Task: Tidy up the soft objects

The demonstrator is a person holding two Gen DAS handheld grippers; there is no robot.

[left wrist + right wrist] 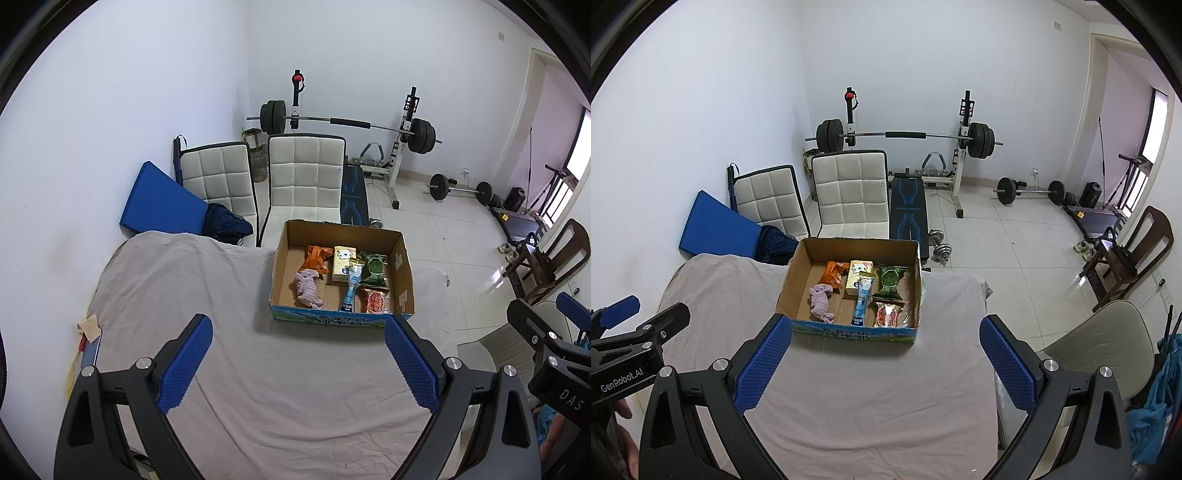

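An open cardboard box (pixel 402 266) (pixel 792 280) stands on the grey cloth-covered table. Inside lie a pink cloth (pixel 308 290) (pixel 820 301), an orange packet (pixel 316 258) (pixel 834 275), a yellow tissue pack (pixel 343 264) (pixel 858 277), a blue tube (pixel 351 291) (pixel 862 299), a green snack bag (pixel 375 271) (pixel 890 282) and a red snack bag (pixel 375 301) (pixel 888 315). My left gripper (pixel 297 334) is open and empty, just short of the box. My right gripper (pixel 884 332) is open and empty, near the box's front.
The grey cloth (pixel 184 288) (pixel 871 398) covers the table. Two white padded chairs (pixel 303 177) (pixel 849 188) stand behind it, with a blue mat (pixel 159 203) at the wall. A barbell rack (pixel 347 123) and a beige chair (pixel 1104 336) stand further off.
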